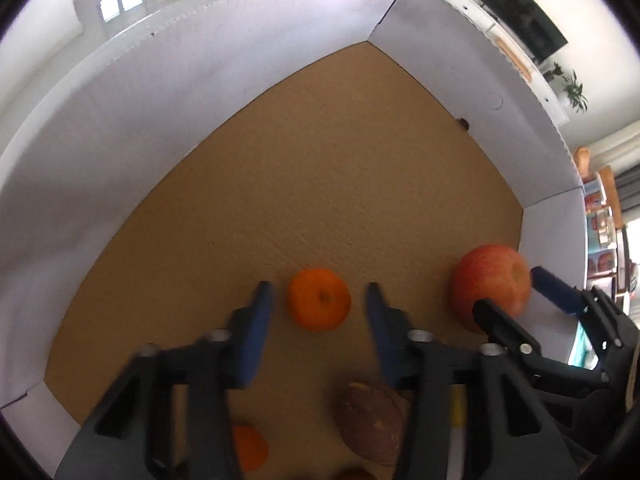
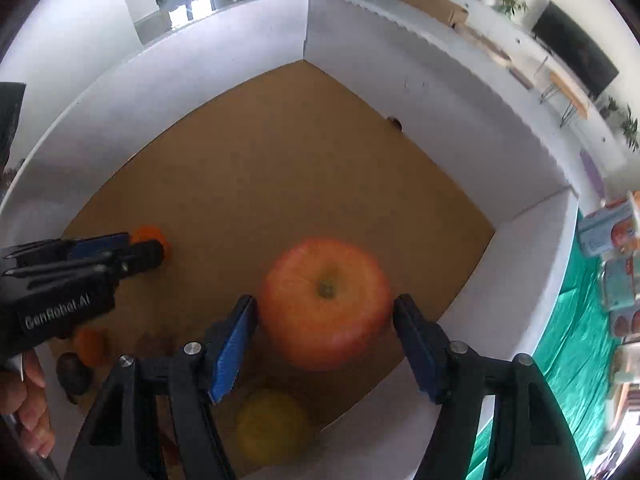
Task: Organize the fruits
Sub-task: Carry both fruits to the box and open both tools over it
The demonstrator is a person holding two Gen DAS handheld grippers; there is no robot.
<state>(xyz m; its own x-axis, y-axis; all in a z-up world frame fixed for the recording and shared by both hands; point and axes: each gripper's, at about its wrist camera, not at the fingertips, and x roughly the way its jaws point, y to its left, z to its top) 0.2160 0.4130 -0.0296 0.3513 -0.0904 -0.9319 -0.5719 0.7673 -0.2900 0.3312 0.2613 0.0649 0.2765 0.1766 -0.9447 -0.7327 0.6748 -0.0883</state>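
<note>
A white-walled box point(image 1: 200, 92) with a brown cardboard floor fills both views. In the left wrist view, a tangerine point(image 1: 319, 299) lies on that floor between the blue pads of my left gripper point(image 1: 319, 290), which is open with a gap on each side. To its right, my right gripper point(image 1: 516, 292) straddles a red apple point(image 1: 492, 280). In the right wrist view the apple point(image 2: 326, 300) sits stem up between the spread fingers of my right gripper point(image 2: 324, 304). The pads stand at its sides without squeezing it. At the left my left gripper point(image 2: 132, 248) hangs over the tangerine point(image 2: 150, 234).
More fruit lies near the box's front wall: a brown oval fruit point(image 1: 370, 424), a second tangerine point(image 1: 248, 448), a yellow lemon point(image 2: 272, 436) and a dark fruit point(image 2: 72, 372). A hand point(image 2: 28, 400) shows at the lower left. Green cloth point(image 2: 576, 340) with packets point(image 2: 612, 232) lies outside the box.
</note>
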